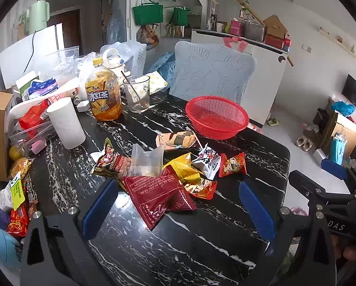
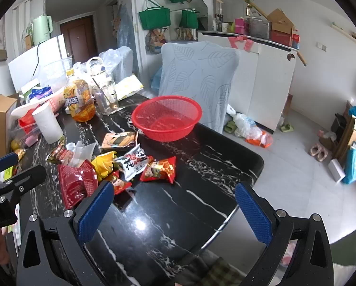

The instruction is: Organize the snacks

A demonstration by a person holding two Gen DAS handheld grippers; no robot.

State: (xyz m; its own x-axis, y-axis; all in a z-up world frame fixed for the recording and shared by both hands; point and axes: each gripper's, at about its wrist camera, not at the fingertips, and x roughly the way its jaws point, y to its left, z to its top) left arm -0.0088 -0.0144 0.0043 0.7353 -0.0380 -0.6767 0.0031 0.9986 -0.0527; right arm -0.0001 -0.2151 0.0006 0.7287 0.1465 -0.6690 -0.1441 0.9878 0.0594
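Note:
A pile of snack packets lies mid-table: a dark red packet (image 1: pixel 157 196) nearest me, a yellow packet (image 1: pixel 182 166), a white packet (image 1: pixel 208 159), a small orange-red packet (image 1: pixel 232 164), a clear bag (image 1: pixel 147 160) and a flat seaweed-roll packet (image 1: pixel 178 139). An empty red basket (image 1: pixel 217 116) stands behind them. My left gripper (image 1: pixel 178 202) is open, above the table, with the dark red packet between its fingers' line. My right gripper (image 2: pixel 175 207) is open and empty over bare table, right of the pile; the basket (image 2: pixel 167 119) and orange-red packet (image 2: pixel 160 169) lie ahead.
An iced-tea bottle (image 1: pixel 104 95), a glass with a spoon (image 1: pixel 137 94) and a paper roll (image 1: pixel 66 122) stand at the back left among boxes and bags. A covered chair (image 1: pixel 213 71) stands behind the basket. The table's edge (image 2: pixel 249 178) runs at right.

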